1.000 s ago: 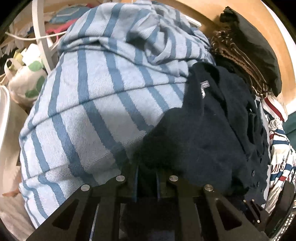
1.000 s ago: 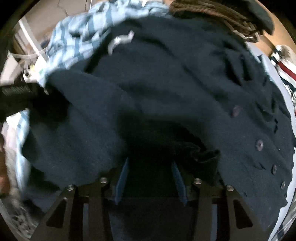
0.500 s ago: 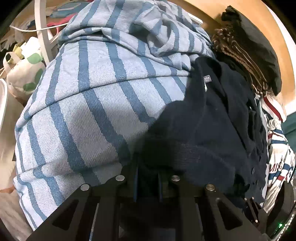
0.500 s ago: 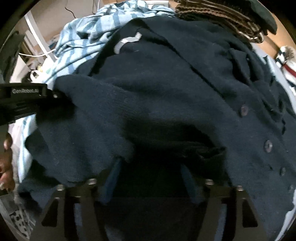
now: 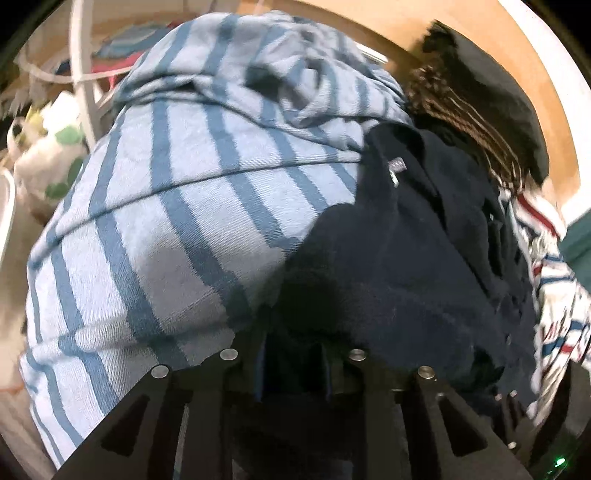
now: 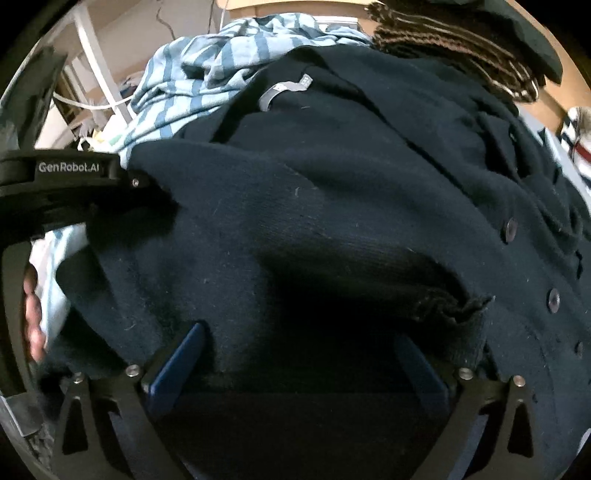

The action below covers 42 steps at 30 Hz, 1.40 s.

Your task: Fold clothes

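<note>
A dark navy buttoned cardigan (image 5: 406,258) lies on a pile of clothes and fills the right wrist view (image 6: 351,192). My left gripper (image 5: 293,347) is shut on a fold of the cardigan's edge; its body shows at the left of the right wrist view (image 6: 74,184). My right gripper (image 6: 299,354) is open wide, its blue pads (image 6: 177,362) spread on either side of cardigan cloth draped over the gap. A light blue striped garment (image 5: 166,221) lies under and left of the cardigan.
A brown knit item (image 5: 461,110) and a black one (image 5: 498,92) lie at the far right on a wooden surface (image 5: 388,22). A red, white and blue striped garment (image 5: 554,295) lies at right. A white rack (image 5: 85,74) and bag (image 5: 48,158) stand left.
My right gripper's jaws have spread wider apart over the cardigan. The left gripper has stayed shut on the cardigan and moved slightly closer over the pile.
</note>
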Each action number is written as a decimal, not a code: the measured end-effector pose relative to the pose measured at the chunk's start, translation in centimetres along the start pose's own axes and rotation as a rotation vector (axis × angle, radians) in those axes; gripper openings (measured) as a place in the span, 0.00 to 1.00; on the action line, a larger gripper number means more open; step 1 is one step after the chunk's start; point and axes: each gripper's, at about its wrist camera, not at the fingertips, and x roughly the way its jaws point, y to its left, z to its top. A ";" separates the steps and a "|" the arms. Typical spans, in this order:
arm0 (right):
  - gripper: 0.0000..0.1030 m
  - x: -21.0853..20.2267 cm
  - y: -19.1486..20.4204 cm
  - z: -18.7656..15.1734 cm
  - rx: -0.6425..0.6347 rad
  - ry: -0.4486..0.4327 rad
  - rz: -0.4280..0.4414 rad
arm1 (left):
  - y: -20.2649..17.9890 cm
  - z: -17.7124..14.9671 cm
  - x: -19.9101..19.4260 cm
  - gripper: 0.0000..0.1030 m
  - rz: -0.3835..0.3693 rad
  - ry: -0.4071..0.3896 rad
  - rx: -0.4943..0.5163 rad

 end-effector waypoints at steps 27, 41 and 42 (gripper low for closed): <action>1.00 1.0 3.8 0.5 -0.031 0.065 -0.065 | -5.0 1.4 2.6 0.84 0.128 0.120 0.206; 0.68 -1.2 4.8 1.1 0.099 0.066 -0.048 | -3.7 2.7 -1.1 0.41 0.003 0.124 0.131; 0.62 -2.0 4.3 0.9 0.132 0.051 -0.033 | -3.2 2.6 -2.3 0.39 -0.032 0.098 0.109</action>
